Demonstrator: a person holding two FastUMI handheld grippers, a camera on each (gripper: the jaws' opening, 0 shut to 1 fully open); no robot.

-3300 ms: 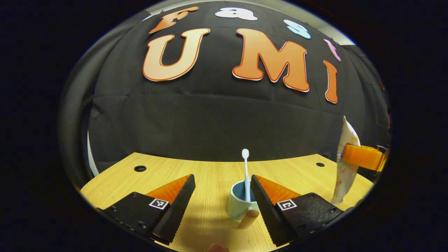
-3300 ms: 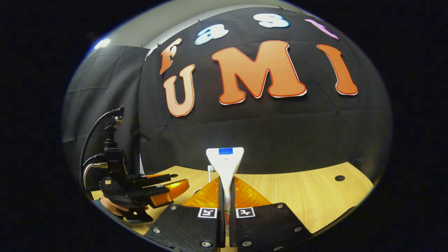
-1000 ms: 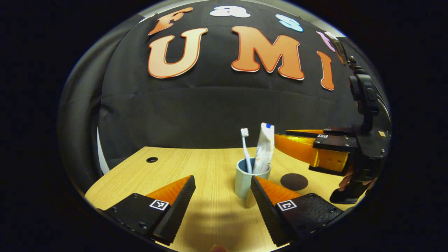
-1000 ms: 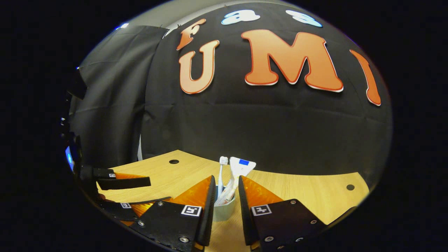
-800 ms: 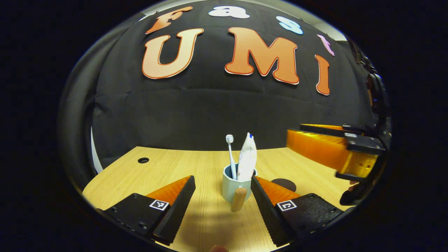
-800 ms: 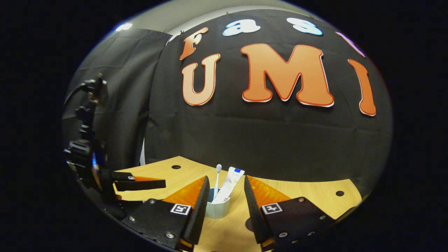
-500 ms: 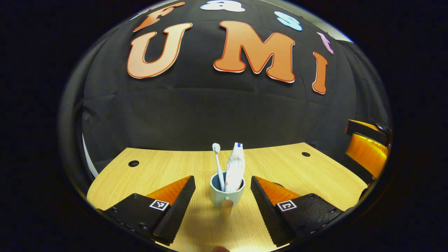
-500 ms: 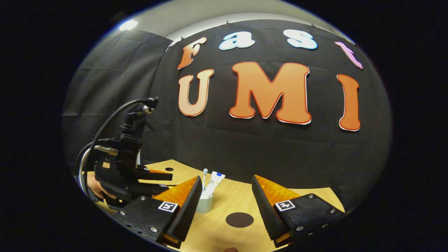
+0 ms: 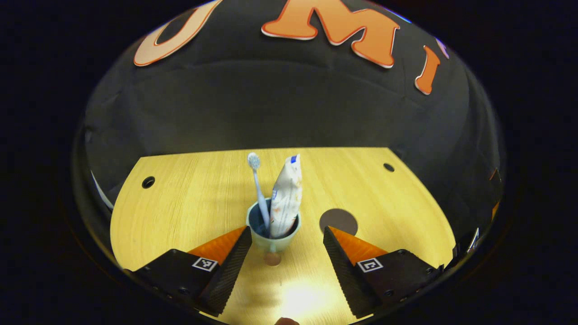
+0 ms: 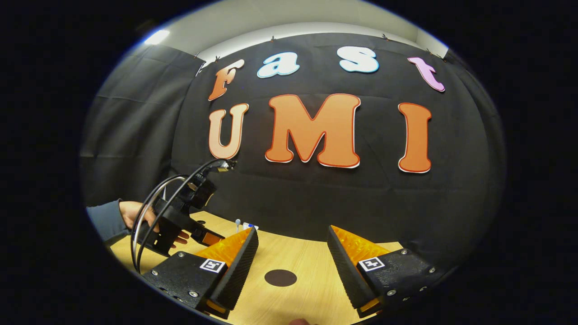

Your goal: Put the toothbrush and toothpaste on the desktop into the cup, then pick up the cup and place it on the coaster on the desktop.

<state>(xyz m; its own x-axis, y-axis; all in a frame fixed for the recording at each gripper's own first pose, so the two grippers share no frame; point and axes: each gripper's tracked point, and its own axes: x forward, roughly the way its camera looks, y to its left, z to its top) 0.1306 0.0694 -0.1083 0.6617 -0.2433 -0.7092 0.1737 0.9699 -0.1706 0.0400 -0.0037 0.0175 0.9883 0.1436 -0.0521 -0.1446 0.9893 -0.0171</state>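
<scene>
A pale green cup (image 9: 272, 237) with a round wooden handle knob (image 9: 272, 259) stands on the wooden desktop (image 9: 189, 198). A white toothbrush (image 9: 258, 189) and a white toothpaste tube (image 9: 286, 198) stand upright inside it. My left gripper (image 9: 286, 234) is open above and just in front of the cup, the cup nearer its left finger. A dark round coaster (image 9: 338, 220) lies right of the cup. My right gripper (image 10: 291, 237) is open over the table with nothing between its fingers, the coaster (image 10: 280, 277) lying below the gap. The toothbrush tip (image 10: 238, 222) peeks over its left finger.
In the right gripper view a hand (image 10: 131, 212) holds the left gripper's body (image 10: 180, 216) with looping black cables at the left. Round holes (image 9: 147, 182) (image 9: 389, 167) sit near the desktop's far corners. Black cloth closes the back.
The toothpaste went from the right gripper into the cup. The right gripper opened and drew back to the right. The left gripper rose and tilted down over the cup.
</scene>
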